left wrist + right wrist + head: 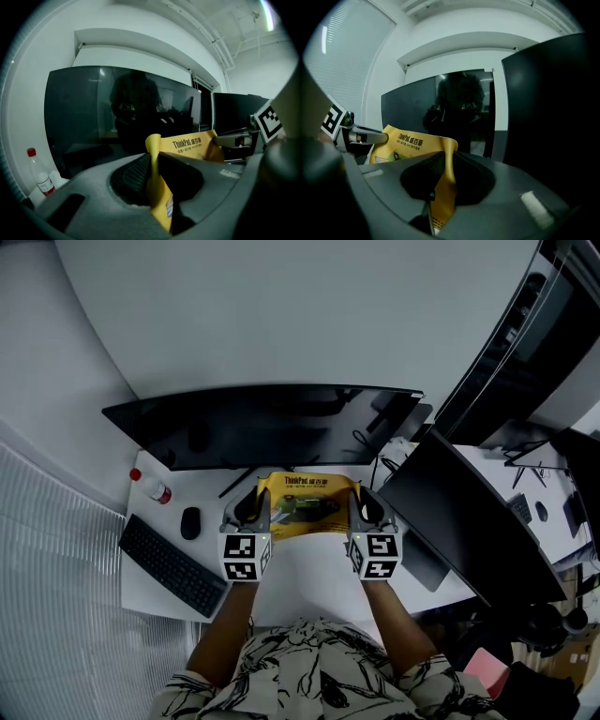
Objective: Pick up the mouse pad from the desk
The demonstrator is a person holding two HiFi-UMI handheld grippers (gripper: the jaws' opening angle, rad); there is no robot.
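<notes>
Left claw (154,161): clenched on left short edge of yellow ThinkPad mouse pad (309,506), edge pinched upright between its pads. From this claw, pad runs rightward, long axis claw to claw, printed face up. I judge pad clear of desk (309,592), near side of monitor (262,423). Right claw (449,164): clenched on opposite short edge, pad lying leftward from it. Both claws level, equally near. My read: coming move needs spacing held, or pad buckles.
</notes>
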